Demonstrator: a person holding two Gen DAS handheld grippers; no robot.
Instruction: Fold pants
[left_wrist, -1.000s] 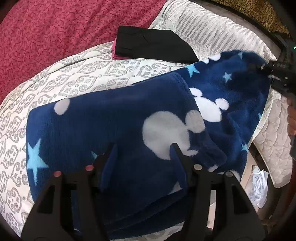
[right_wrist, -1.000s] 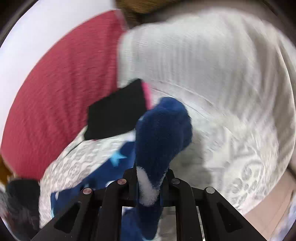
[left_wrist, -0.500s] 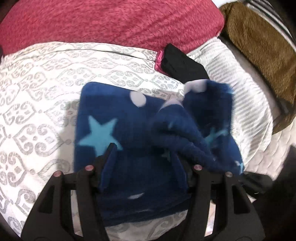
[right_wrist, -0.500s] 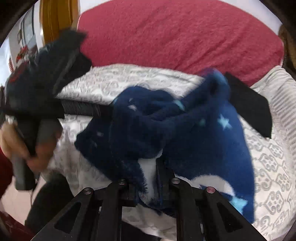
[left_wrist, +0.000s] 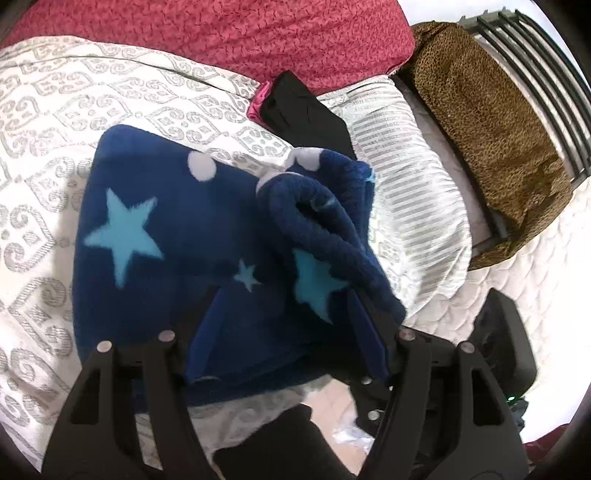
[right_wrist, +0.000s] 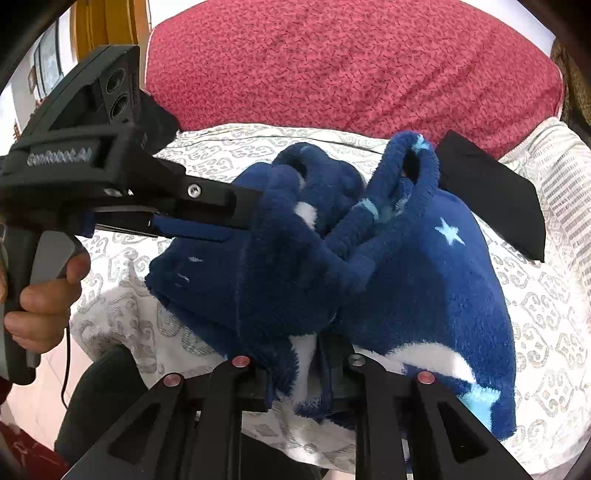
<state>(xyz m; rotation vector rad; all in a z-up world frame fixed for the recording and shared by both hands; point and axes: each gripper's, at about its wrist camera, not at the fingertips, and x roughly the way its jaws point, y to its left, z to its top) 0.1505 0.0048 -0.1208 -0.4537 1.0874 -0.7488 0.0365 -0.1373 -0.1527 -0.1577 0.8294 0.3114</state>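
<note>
A bed fills both views, covered by a white quilt (left_wrist: 55, 122) with grey scrollwork, a red blanket (left_wrist: 221, 33) bunched at its far side and a folded black garment (left_wrist: 303, 110) lying near a striped pillow (left_wrist: 413, 184). The fleece pants (left_wrist: 177, 236), navy with pale blue stars, lie on the quilt doubled over, one thick edge heaped in a loose roll on top.

The left gripper (left_wrist: 284, 328) stands with its jaws apart on either side of the near edge of the pants; they have just been opening, and the pads (left_wrist: 203, 332) flank the cloth without clearly pinching it. The right gripper (right_wrist: 295, 373) has its jaws close together with a fold of fleece between them; they have just been opening slightly, so that grip looks to be loosening.

The risk is the roll on top: the fleece is thick and springy, so once both grippers let go it may slump sideways and undo the fold. The wide left jaws could also snag the pile as they pull back and drag the near edge out of line. The pants sit close to the bed's edge, so a tug could slide them off.
</note>
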